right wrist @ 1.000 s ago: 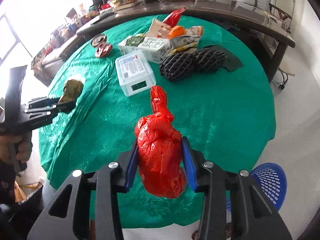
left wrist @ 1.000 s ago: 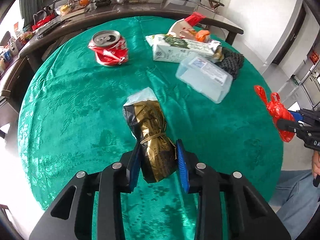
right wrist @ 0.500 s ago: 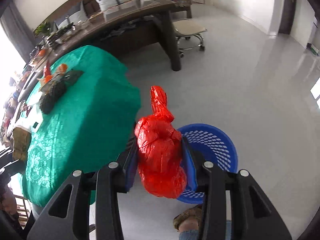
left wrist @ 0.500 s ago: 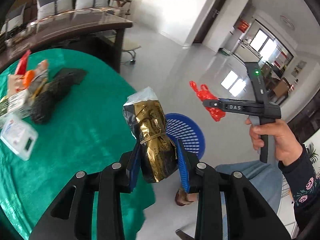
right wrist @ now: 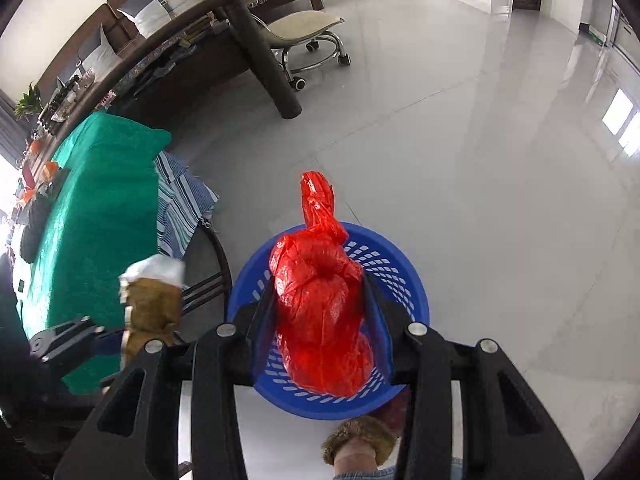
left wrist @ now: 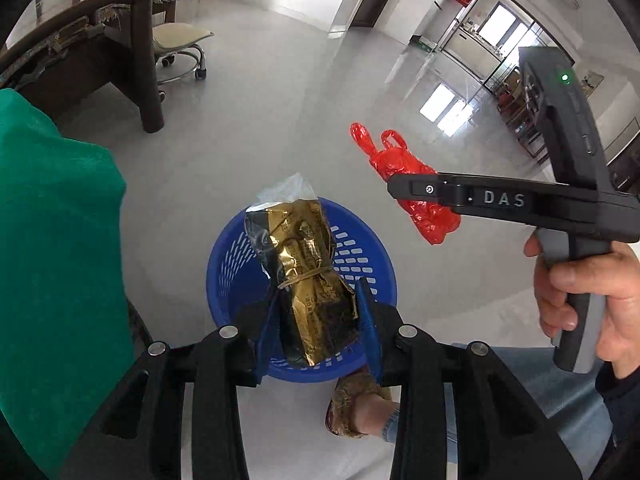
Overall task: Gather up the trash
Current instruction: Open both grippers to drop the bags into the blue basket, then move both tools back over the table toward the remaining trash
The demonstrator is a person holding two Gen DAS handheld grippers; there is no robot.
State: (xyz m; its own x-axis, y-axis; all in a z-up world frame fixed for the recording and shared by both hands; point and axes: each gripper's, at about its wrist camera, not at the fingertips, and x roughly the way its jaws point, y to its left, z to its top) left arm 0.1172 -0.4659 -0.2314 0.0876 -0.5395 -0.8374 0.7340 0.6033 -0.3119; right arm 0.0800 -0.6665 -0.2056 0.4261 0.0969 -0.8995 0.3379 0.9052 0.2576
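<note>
Two trash items held above blue basket (left wrist: 224, 264) on floor. Gold foil packet (left wrist: 308, 276) seen between pads of left gripper (left wrist: 318, 320), jaws opening, release begun. Red plastic bag (right wrist: 320, 312) pinched by right gripper (right wrist: 322, 320), over basket. Good drop judged to need each item centred over basket before full release. Green-covered worktop (left wrist: 52, 240) seen beside basket.
</note>
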